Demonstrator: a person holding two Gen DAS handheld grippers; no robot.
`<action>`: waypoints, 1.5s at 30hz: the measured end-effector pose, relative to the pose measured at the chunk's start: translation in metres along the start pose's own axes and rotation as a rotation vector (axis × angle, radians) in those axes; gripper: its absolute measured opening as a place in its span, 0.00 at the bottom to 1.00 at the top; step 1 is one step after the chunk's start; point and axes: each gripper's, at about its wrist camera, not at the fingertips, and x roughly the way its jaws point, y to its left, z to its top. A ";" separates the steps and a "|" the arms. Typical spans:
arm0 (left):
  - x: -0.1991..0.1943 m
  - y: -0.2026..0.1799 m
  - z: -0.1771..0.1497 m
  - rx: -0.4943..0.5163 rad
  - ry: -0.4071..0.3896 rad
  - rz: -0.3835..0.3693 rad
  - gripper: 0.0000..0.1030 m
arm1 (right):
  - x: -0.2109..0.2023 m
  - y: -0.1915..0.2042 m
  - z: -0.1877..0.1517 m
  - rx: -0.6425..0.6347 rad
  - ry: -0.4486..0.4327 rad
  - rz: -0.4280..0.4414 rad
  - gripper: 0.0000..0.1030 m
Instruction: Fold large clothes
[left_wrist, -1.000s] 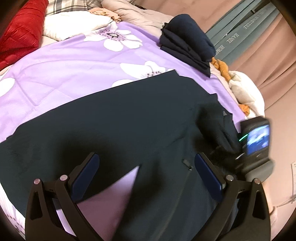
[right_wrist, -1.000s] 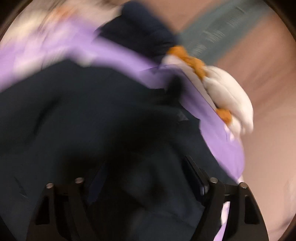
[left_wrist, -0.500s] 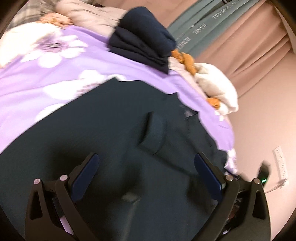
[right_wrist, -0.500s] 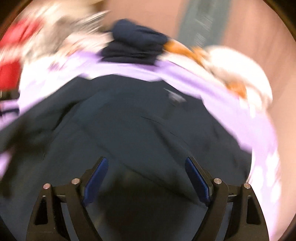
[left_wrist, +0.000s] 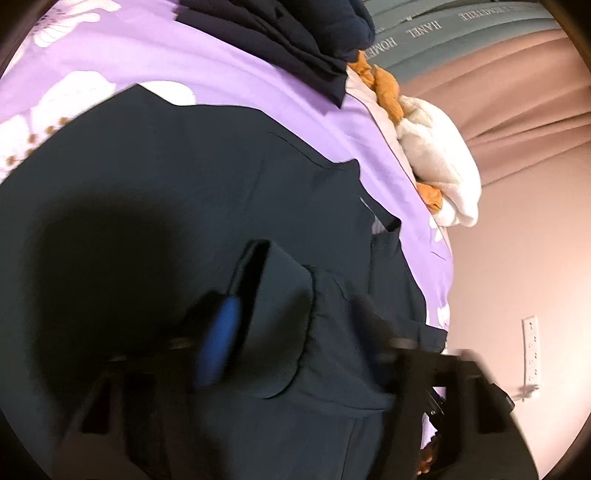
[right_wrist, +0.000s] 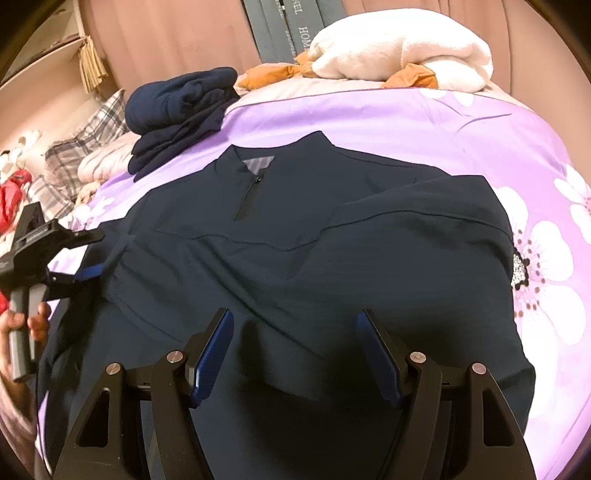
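Right wrist view shows, nearest, the right gripper (right_wrist: 295, 354) with jaws apart and empty, hovering over the lower part of the dark pullover (right_wrist: 295, 240), which lies spread on the purple bedcover (right_wrist: 406, 122). At the left, the left gripper (right_wrist: 79, 254) has a sleeve cuff between its jaws, but they look only partly closed, so I cannot tell if they grip it. If the hold is weak, the cuff may slip out when the sleeve is carried across, and the fold would come crooked. Farther away, the folded dark stack (right_wrist: 177, 110) sits near the collar; a wide sweep could knock it.
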 end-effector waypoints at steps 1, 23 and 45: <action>0.002 -0.001 0.001 0.006 0.010 0.010 0.02 | -0.001 -0.002 0.000 0.000 -0.003 0.001 0.70; -0.042 -0.020 -0.049 0.340 -0.021 0.165 0.15 | -0.013 -0.008 -0.005 -0.051 0.034 -0.118 0.70; -0.127 0.002 -0.106 0.128 -0.160 0.068 0.75 | -0.051 0.029 -0.046 0.036 -0.002 0.014 0.68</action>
